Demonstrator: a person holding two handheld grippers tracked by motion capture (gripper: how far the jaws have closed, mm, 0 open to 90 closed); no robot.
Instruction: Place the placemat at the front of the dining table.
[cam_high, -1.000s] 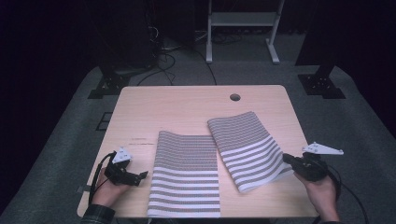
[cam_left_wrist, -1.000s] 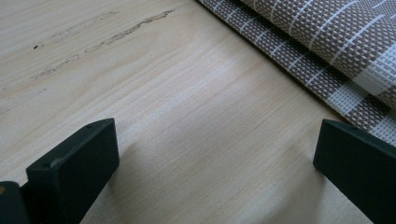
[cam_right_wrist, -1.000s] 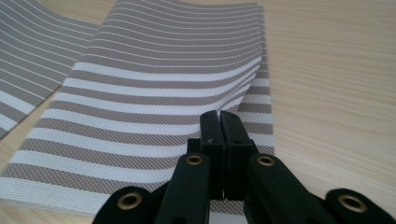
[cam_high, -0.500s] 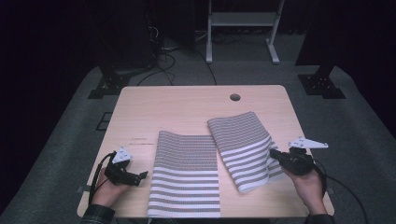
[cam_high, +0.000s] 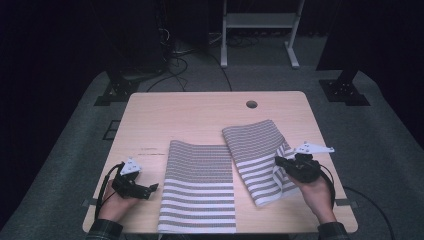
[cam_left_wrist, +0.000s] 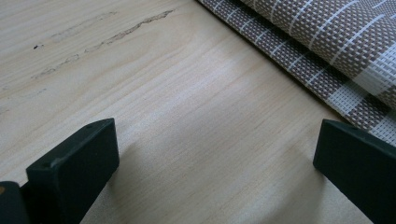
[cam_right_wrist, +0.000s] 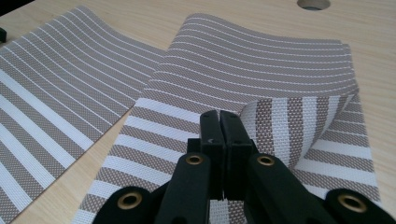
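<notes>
two striped placemats are lying side by side, and the right gripper (cam_high: 276, 161), jaws pinched shut on the curled right edge of the angled right placemat (cam_high: 257, 150), is folding leftward across its long axis, while the left gripper (cam_high: 155, 187) is resting wide open, empty, beside the left placemat (cam_high: 199, 185).

Both hand-held tools are black. The left gripper (cam_high: 152, 187) carries a small grey three-cornered plate on top, and a black cable loops from its rear. The right gripper (cam_high: 277, 161) bears a longer pale plate behind its jaws and trails a black cable too. Brass-coloured rivets dot the linkage just below its flat, matte jaws. Dark plaid cuffs cover both wrists.
</notes>
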